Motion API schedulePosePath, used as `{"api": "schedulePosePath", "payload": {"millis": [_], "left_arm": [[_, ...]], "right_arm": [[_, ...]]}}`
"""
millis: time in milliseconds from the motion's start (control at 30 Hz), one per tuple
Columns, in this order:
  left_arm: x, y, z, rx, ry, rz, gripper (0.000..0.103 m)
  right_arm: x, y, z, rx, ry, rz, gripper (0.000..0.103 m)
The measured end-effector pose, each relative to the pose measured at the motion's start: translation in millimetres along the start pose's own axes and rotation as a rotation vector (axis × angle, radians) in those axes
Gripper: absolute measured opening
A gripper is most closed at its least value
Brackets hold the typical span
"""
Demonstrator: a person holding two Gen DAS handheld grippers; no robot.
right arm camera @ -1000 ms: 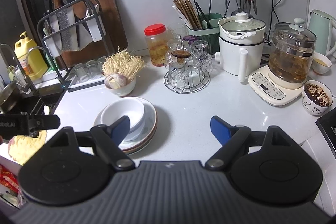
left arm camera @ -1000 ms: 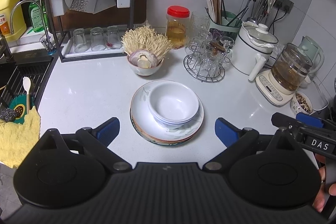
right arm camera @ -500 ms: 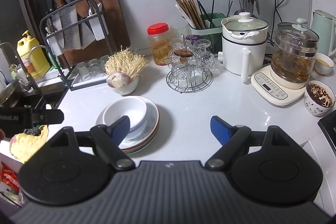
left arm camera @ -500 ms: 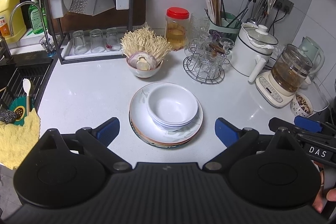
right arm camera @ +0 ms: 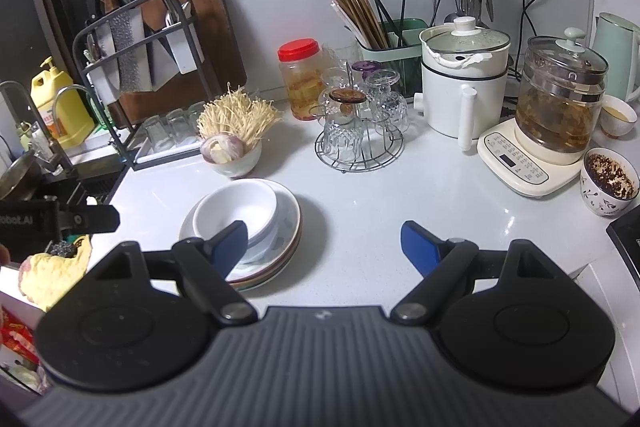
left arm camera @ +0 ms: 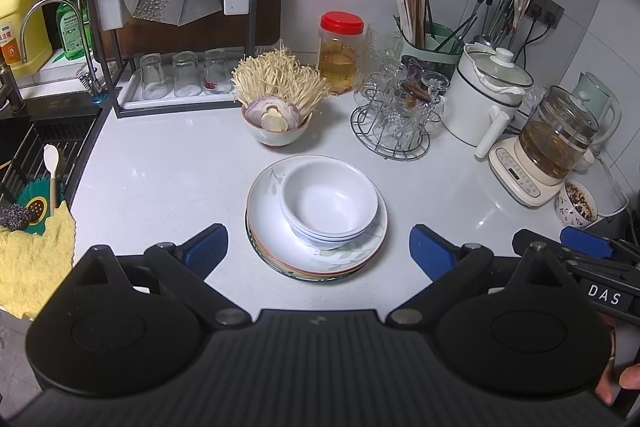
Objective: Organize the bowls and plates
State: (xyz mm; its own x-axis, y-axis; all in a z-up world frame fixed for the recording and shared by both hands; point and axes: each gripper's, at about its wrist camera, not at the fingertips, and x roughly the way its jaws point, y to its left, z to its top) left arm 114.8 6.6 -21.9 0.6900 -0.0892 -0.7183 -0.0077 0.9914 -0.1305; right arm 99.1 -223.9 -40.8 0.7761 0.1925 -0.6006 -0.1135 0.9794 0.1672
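I hold both tools above the worktop with nothing gripped: my left gripper (left arm camera: 318, 247) has its blue pads spread wide either side of the stack, and my right gripper (right arm camera: 322, 247) is just as wide apart, empty, aimed at bare counter to the stack's right. The stack sits mid-counter: white round ceramic bowls (left arm camera: 329, 203) nested together, resting on a pile of white floral-edged plates (left arm camera: 272, 235) whose lower rims show orange and green. By my judgement the stacking looks done, or I am poised at the start of moving it; how many bowls are nested I cannot tell for sure from the rims. If it must go elsewhere, the next move calls for closing in low on the plates' edge from both sides and lifting level, since the bowls sit off-centre and could slide. The pale speckled stone countertop (left arm camera: 160, 179) is glossy and crowded at the back: a small bowl of enoki mushrooms and garlic (left arm camera: 276, 123) just behind the stack, a wire rack of upturned glasses (left arm camera: 394, 123), a red-lidded jar (left arm camera: 341, 51), and a glass kettle (left arm camera: 558, 139) at the right.
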Motion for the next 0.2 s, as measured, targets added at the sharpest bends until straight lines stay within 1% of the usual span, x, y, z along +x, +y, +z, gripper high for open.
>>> {"api": "schedulePosePath", "payload": {"millis": [200], "left_arm": [[0.9, 0.3, 0.4, -0.010, -0.001, -0.003, 0.099]], "right_arm": [[0.5, 0.0, 0.5, -0.003, 0.003, 0.001, 0.085]]}}
